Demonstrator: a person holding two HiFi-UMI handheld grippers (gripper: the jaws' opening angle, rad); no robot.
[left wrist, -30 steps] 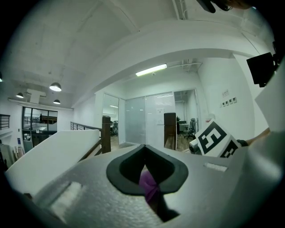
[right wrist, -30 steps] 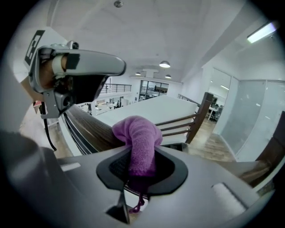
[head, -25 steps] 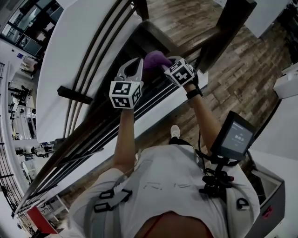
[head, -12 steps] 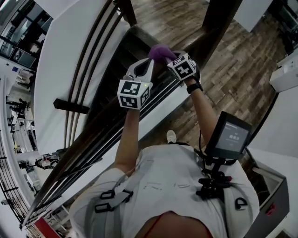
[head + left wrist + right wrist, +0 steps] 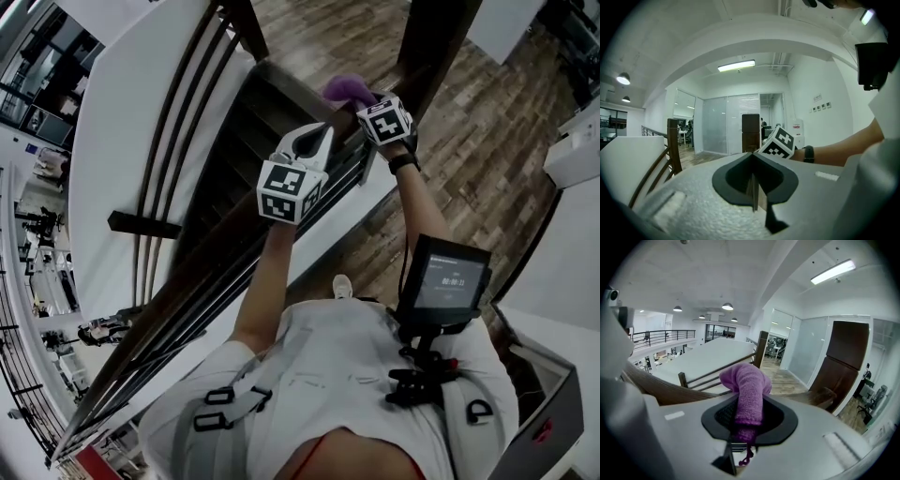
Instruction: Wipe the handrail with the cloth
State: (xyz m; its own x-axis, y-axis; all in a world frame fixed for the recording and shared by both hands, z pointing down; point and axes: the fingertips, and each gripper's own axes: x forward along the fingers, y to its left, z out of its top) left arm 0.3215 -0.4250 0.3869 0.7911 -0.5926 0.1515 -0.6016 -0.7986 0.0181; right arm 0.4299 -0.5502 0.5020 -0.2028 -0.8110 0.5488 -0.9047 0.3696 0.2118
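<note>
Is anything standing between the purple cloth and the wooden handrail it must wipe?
Nothing visible does. The cloth, shut in the right hand-held gripper, sits over the handrail; the left hand-held gripper is beside it.

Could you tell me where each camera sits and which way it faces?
Head view: on the head, facing down at handrail, arms, left gripper, right gripper.
Left gripper view: on that gripper, along its shut empty jaws toward glass doors; right forearm shows.
Right gripper view: on that gripper, along jaws clamping the purple cloth.
Both head and right gripper views show the purple cloth.
</note>
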